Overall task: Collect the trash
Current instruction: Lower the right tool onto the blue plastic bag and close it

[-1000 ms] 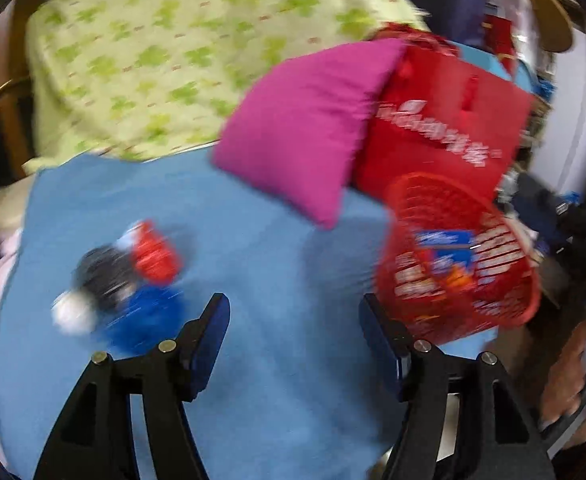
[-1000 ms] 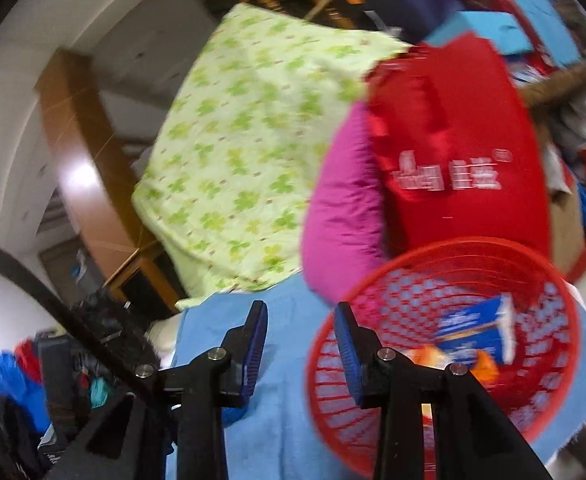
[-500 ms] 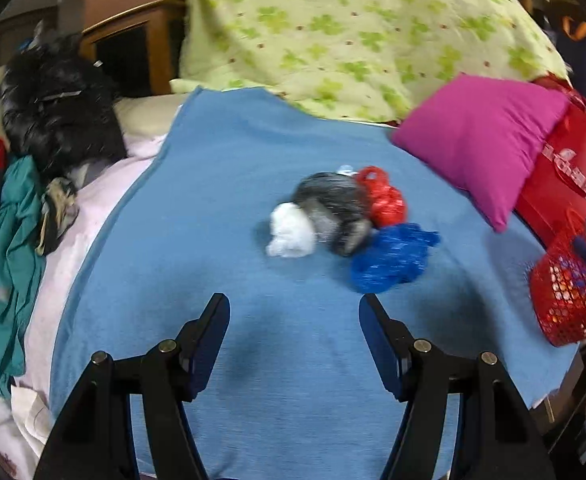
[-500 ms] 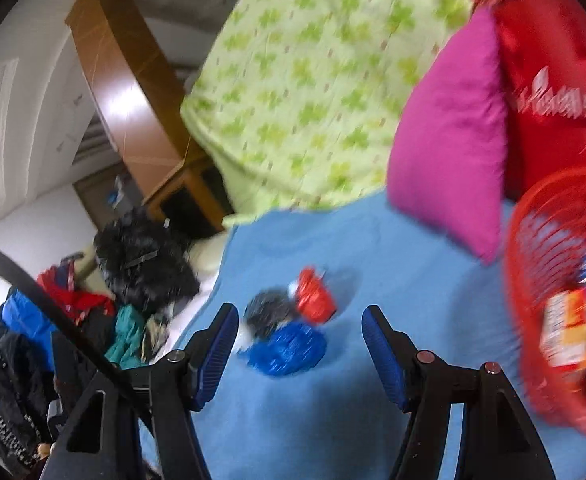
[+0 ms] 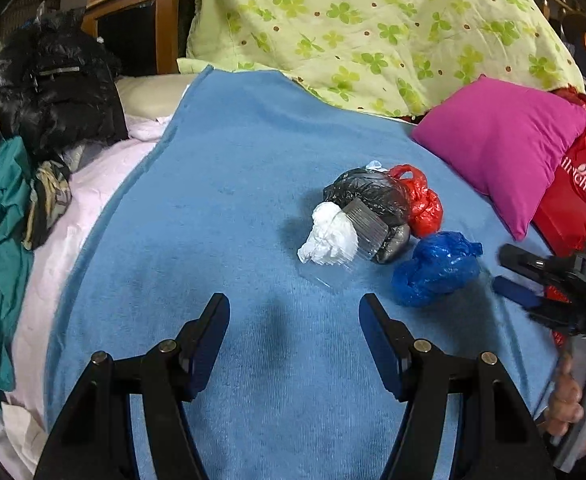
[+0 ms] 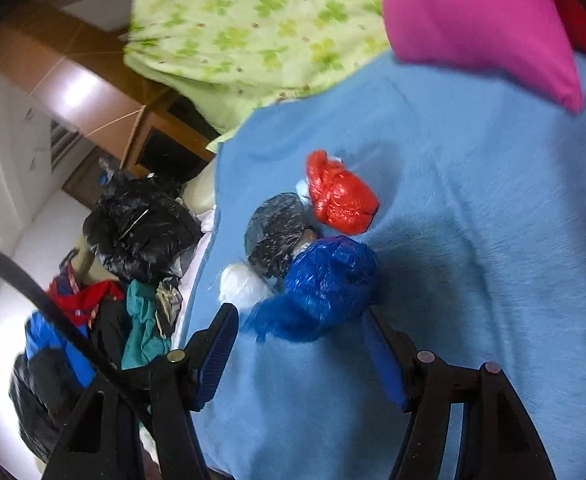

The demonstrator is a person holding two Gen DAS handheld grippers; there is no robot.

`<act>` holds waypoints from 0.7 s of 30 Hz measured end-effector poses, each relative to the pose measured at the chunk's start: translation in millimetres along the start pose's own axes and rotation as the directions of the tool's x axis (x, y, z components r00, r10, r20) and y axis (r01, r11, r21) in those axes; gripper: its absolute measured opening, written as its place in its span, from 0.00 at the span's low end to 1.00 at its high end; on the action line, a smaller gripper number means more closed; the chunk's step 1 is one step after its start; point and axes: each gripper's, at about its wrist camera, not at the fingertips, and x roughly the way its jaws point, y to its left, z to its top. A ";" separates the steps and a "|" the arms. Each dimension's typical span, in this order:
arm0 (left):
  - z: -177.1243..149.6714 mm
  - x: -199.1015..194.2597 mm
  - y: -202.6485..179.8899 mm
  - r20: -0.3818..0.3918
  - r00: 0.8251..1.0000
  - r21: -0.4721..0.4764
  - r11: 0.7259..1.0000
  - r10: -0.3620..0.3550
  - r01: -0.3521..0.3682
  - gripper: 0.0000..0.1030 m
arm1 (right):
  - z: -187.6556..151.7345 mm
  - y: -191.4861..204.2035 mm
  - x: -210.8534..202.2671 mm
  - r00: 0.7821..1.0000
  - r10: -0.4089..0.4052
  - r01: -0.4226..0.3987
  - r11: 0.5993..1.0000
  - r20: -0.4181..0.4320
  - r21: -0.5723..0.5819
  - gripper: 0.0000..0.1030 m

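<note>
On the blue blanket point(image 5: 229, 200) a small heap of trash lies right of centre in the left wrist view: a white wad point(image 5: 327, 236), a black bag point(image 5: 369, 194), a red bag point(image 5: 423, 202) and a blue bag point(image 5: 437, 268), all touching or nearly so. A clear ribbed plastic piece point(image 5: 367, 228) leans against the white wad and the black bag.

The left gripper point(image 5: 293, 332) stands spread at lower centre, nothing between its fingers, the heap above and to its right. The right gripper point(image 6: 299, 336) is also spread; its jaws have just been opening. In the right wrist view the blue bag point(image 6: 325, 288) sits just above the gap between the tips, its lower edge reaching in between them, the pads not pressing it. In the left wrist view that gripper enters from the right edge, near the blue bag, a hand point(image 5: 573, 400) on its handle.

A magenta pillow point(image 5: 505, 144) lies at upper right. Beside it a red sack point(image 5: 573, 196) bears white lettering, cut off and not readable. A green clover-print quilt point(image 5: 373, 28) fills the top. A black jacket point(image 5: 53, 84) sits at upper left.
</note>
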 end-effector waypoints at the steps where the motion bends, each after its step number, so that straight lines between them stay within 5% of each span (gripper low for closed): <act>1: 1.6 1.3 2.3 -0.003 1.000 -0.008 1.000 -0.006 0.006 0.66 | 3.3 -3.0 7.1 1.000 0.005 -0.005 1.000 -0.010 0.024 0.67; 7: 26.4 8.6 3.2 0.010 0.999 -0.030 0.999 -0.044 0.044 0.66 | 15.4 -16.4 43.8 0.999 -0.004 0.009 0.991 -0.035 0.133 0.67; 12: 45.0 33.4 -3.9 -0.039 0.994 -0.111 0.989 -0.102 0.097 0.66 | 10.9 -15.6 66.2 0.994 -0.045 0.054 0.994 -0.098 0.093 0.61; 21: 57.6 89.6 -24.0 -0.152 0.977 -0.248 0.962 -0.151 0.110 0.66 | 12.1 -14.6 26.1 0.996 -0.089 0.089 0.996 -0.032 0.001 0.58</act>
